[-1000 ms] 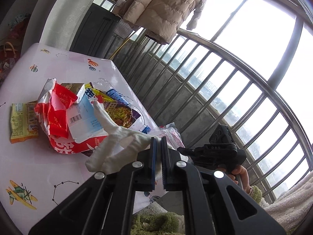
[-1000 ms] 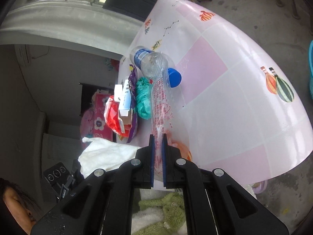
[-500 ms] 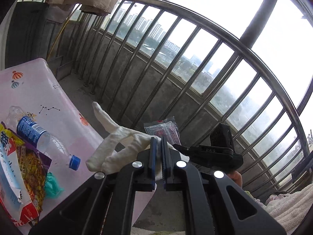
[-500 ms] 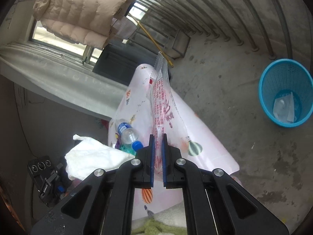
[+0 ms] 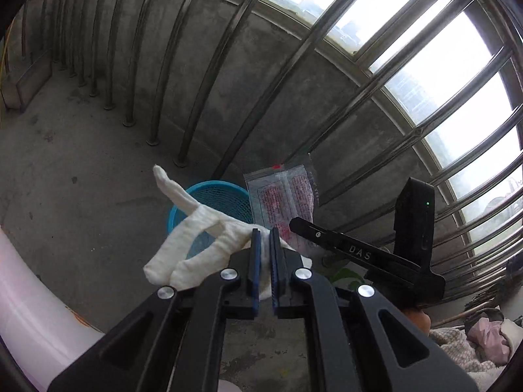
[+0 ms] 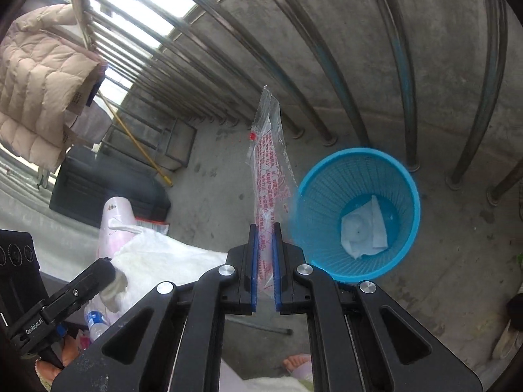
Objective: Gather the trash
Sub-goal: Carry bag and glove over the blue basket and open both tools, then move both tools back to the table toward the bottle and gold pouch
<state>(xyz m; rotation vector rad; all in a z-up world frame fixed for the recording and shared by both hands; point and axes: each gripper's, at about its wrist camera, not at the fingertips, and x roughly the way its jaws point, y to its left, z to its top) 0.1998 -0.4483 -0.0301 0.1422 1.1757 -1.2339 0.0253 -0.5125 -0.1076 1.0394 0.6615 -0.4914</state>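
My left gripper (image 5: 265, 233) is shut on a crumpled white tissue (image 5: 196, 238), held in the air above the concrete floor. My right gripper (image 6: 264, 228) is shut on a clear plastic wrapper with red print (image 6: 269, 170), which stands up from the jaws. The wrapper also shows in the left wrist view (image 5: 284, 202). A blue mesh trash basket (image 6: 402, 176) stands on the floor just right of the wrapper, with white paper (image 6: 362, 232) at its bottom. In the left wrist view the basket (image 5: 212, 192) lies behind the tissue.
Steel railing bars (image 5: 228, 65) run along the concrete balcony wall behind the basket. The pink table edge (image 5: 19, 294) is at lower left. A beige down jacket (image 6: 39, 75) hangs at upper left. A plastic bottle (image 6: 96, 320) lies behind the left gripper.
Both grippers swung away from the table toward the floor, carrying the tissue and the wrapper. The blue basket is now close, right beside the wrapper.
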